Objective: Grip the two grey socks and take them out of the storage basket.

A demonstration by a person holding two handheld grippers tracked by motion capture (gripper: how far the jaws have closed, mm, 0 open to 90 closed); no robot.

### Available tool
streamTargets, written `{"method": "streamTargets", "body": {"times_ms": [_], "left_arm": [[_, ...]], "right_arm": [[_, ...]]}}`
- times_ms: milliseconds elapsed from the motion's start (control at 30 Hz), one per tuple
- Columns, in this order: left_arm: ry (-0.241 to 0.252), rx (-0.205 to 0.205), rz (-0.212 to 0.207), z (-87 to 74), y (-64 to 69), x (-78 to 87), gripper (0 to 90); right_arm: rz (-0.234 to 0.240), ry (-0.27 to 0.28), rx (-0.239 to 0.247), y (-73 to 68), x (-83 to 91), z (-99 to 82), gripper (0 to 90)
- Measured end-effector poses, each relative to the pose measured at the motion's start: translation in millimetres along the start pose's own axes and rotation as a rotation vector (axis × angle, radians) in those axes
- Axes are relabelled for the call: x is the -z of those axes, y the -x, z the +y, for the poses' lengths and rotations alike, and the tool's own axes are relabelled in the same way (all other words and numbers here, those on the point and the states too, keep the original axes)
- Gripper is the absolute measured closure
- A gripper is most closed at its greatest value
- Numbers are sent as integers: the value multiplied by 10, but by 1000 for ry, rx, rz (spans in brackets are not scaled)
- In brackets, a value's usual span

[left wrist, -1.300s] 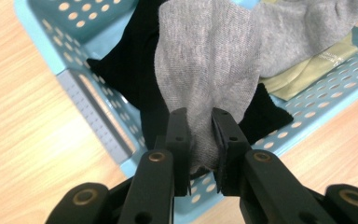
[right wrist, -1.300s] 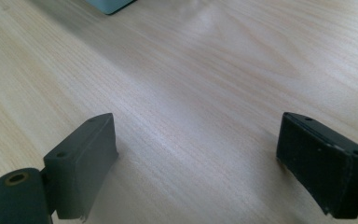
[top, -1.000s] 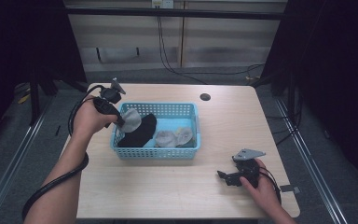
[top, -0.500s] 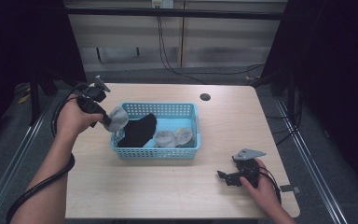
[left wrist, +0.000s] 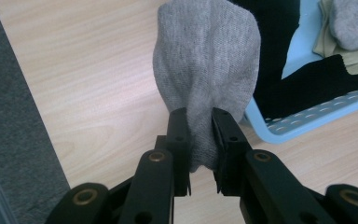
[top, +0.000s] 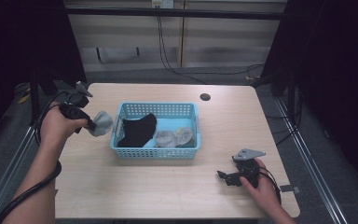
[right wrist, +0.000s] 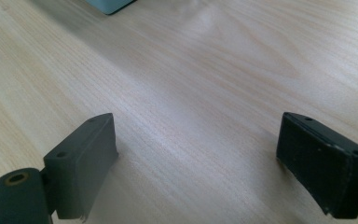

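A grey sock (top: 102, 123) (left wrist: 206, 70) hangs in the air just left of the blue basket (top: 121, 152), above the table. My left gripper (top: 92, 126) (left wrist: 199, 135) is shut on it, the jaws pinching its lower end. Inside the basket lie a black sock (top: 138, 130) (left wrist: 307, 84), a grey sock (top: 166, 138) and a beige sock (top: 186, 135). My right gripper (top: 223, 177) (right wrist: 196, 140) rests low over the table's front right, open wide, with bare wood between its jaws.
The wooden table (top: 168, 186) has a dark round hole (top: 205, 97) at the back. Its left edge (left wrist: 23, 93) runs close beside the held sock, with grey floor beyond. A corner of the basket (right wrist: 112, 5) shows far ahead of the right gripper.
My left gripper has carried the grey sock leftward, from over the basket's left end to outside its left wall. The right hand has stayed still.
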State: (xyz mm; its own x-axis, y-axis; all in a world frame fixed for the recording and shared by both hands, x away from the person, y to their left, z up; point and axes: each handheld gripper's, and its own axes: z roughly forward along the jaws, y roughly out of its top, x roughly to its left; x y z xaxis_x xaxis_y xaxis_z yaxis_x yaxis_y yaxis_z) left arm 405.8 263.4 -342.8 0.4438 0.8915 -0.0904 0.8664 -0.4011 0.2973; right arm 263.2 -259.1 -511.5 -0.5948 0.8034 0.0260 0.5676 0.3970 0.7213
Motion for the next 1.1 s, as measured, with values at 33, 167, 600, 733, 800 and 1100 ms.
{"method": "streamTargets", "body": {"times_ms": [33, 167, 600, 733, 800, 1100], "left_arm": [[3, 9, 0, -23, -24, -20, 786], [-11, 30, 7, -105, -102, -111, 785], [-51, 85, 27, -289, -187, -464, 772], [-50, 88, 37, -305, -172, -548, 688], [-45, 89, 47, -292, -163, -551, 638], [22, 31, 50, -121, 45, -387, 504]], "right_arm": [[0, 0, 0, 0, 0, 0, 114], [0, -2, 2, 1, 1, -1, 114], [0, -2, 2, 1, 1, -1, 114], [0, -1, 4, 2, 1, -1, 114], [0, -1, 3, 2, 1, -1, 114], [0, -2, 3, 1, 1, -1, 114]]}}
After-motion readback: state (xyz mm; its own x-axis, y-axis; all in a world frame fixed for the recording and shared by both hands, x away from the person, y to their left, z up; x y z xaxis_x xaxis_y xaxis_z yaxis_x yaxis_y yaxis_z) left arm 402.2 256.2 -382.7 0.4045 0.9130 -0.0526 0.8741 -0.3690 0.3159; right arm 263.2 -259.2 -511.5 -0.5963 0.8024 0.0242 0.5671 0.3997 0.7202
